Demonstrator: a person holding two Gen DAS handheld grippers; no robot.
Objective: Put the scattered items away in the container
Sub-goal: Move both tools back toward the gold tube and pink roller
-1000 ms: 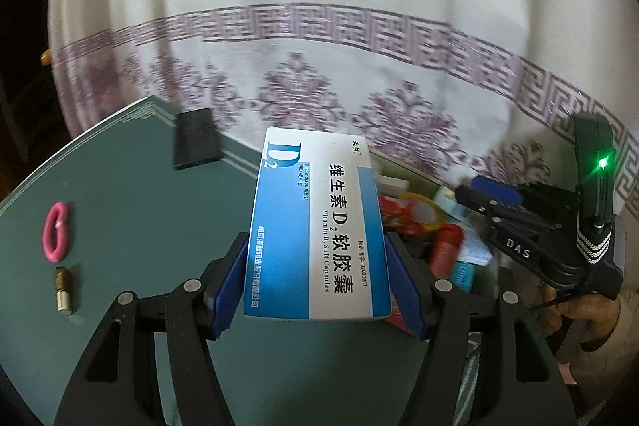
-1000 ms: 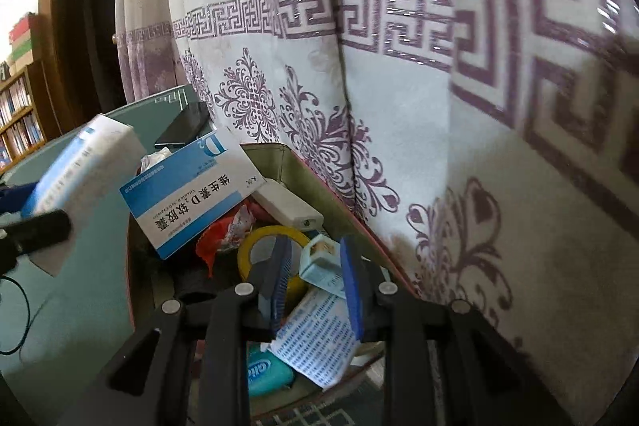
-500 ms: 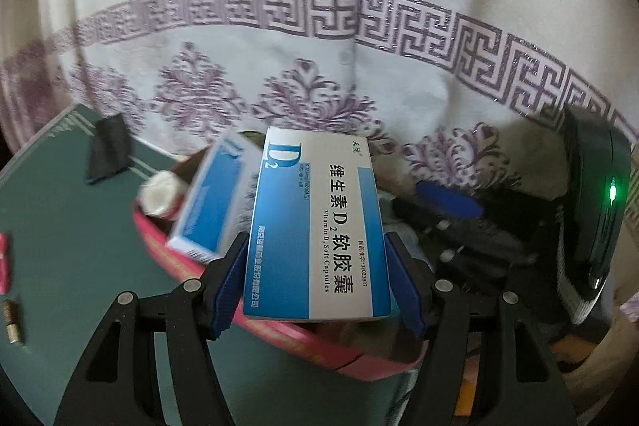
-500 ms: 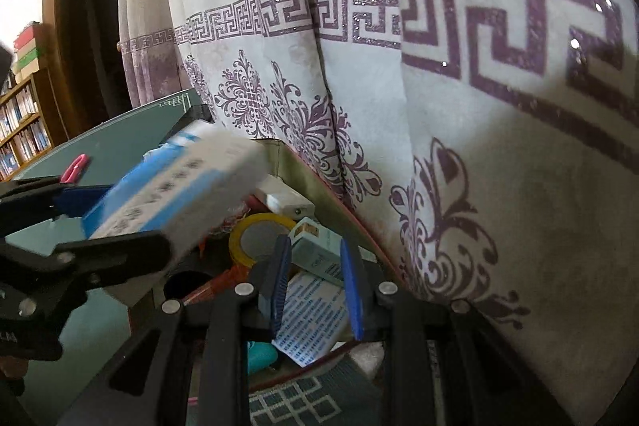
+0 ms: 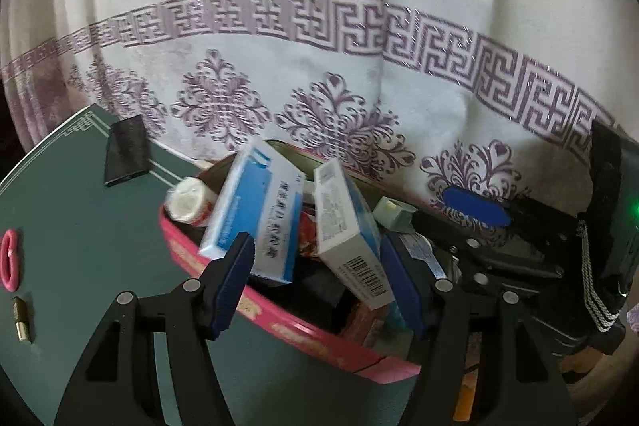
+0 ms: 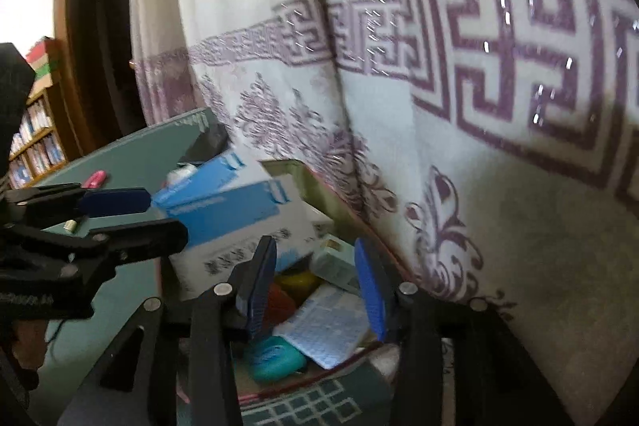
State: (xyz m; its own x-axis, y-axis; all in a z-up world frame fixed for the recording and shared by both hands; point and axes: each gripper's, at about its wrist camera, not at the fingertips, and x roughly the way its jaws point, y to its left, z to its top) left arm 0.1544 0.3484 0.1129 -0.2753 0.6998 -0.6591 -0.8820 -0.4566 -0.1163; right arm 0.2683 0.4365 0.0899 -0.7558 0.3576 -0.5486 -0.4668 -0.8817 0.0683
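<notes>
Left gripper (image 5: 315,278) spread, holding nothing; two medicine boxes (image 5: 255,214) lie tilted in the red container (image 5: 279,322) just beyond its fingertips. Right gripper (image 6: 315,290) parted, empty, over the container. Left of the fingers, pink band (image 5: 8,260), brass piece (image 5: 22,320) and black case (image 5: 126,150) remain on the table.

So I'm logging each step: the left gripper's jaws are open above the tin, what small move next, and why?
Probably draw the left gripper back toward the pink hair tie and brass piece on the green table. Its jaws hold nothing, the barcode box lies in the red tin, and those two remain outside.
</notes>
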